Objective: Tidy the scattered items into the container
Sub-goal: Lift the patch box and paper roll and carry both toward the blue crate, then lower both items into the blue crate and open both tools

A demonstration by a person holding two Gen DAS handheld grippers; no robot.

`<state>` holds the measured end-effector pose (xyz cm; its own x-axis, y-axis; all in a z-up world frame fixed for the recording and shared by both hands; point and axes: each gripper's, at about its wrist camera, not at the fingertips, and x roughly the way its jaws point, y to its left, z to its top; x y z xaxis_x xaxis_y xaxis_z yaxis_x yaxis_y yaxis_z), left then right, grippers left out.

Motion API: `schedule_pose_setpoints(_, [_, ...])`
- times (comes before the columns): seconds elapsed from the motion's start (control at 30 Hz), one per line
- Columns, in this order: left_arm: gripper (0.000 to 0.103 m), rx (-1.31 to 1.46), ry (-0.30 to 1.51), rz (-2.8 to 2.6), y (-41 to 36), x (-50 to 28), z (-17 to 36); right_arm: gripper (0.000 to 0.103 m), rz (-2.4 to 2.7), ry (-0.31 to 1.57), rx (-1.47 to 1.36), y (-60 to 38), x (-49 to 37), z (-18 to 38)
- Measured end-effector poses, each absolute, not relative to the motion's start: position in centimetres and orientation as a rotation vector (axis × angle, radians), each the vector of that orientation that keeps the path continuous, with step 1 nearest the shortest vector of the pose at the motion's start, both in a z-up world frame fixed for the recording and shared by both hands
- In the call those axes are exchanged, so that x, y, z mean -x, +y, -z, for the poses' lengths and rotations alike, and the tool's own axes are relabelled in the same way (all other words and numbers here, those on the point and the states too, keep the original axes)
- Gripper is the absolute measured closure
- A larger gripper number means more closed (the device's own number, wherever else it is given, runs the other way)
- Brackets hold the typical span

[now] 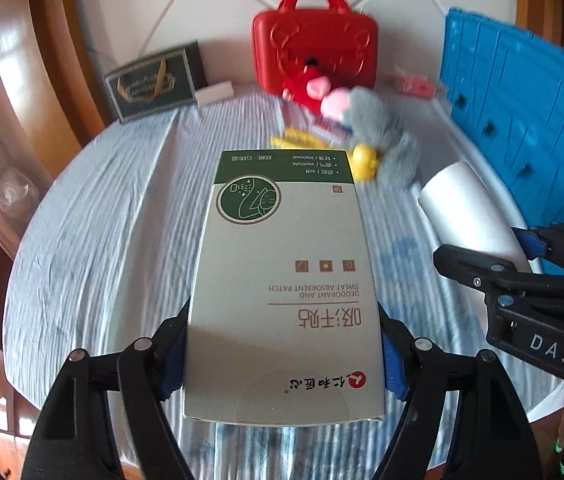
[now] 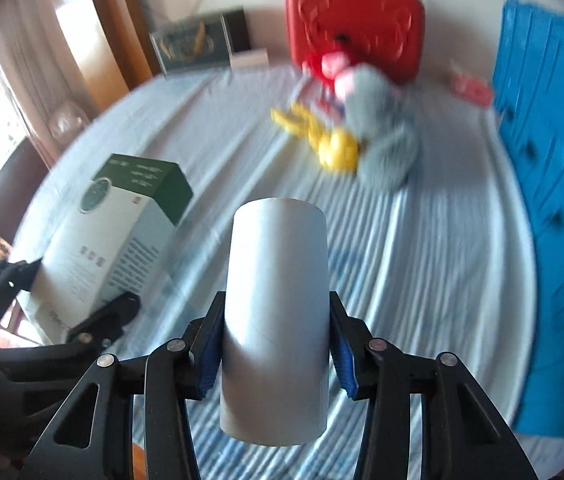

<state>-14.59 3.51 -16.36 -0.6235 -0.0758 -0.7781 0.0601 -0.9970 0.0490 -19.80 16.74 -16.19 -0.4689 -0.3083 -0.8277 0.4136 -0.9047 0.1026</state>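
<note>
Both hands loaded, neither item binned yet: left gripper (image 1: 284, 356) clamps the patch box (image 1: 286, 280), right gripper (image 2: 275, 354) clamps the white tube (image 2: 277, 300), blue crate (image 1: 522, 120) just beyond; toy pile (image 1: 362, 128) near it remains.

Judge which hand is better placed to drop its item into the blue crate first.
Right, probably. The right gripper holds the white tube on the side where the blue crate stands. The left gripper, clamping the deodorant patch box, sits farther from it.
</note>
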Motion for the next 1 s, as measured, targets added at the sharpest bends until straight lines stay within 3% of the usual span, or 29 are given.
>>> schedule_pose_setpoints(0.53, [0.028,-1.026,-0.162,3.11,10.9,17.8,1.1,0.057,2.727,0.128,-0.913,23.1,18.9,-4.7])
schedule_pose_setpoints(1.0, [0.028,-0.979,-0.21,3.375,32.4,19.7,-7.3,0.057,2.96,0.111,-0.855,45.2,17.3,-11.0])
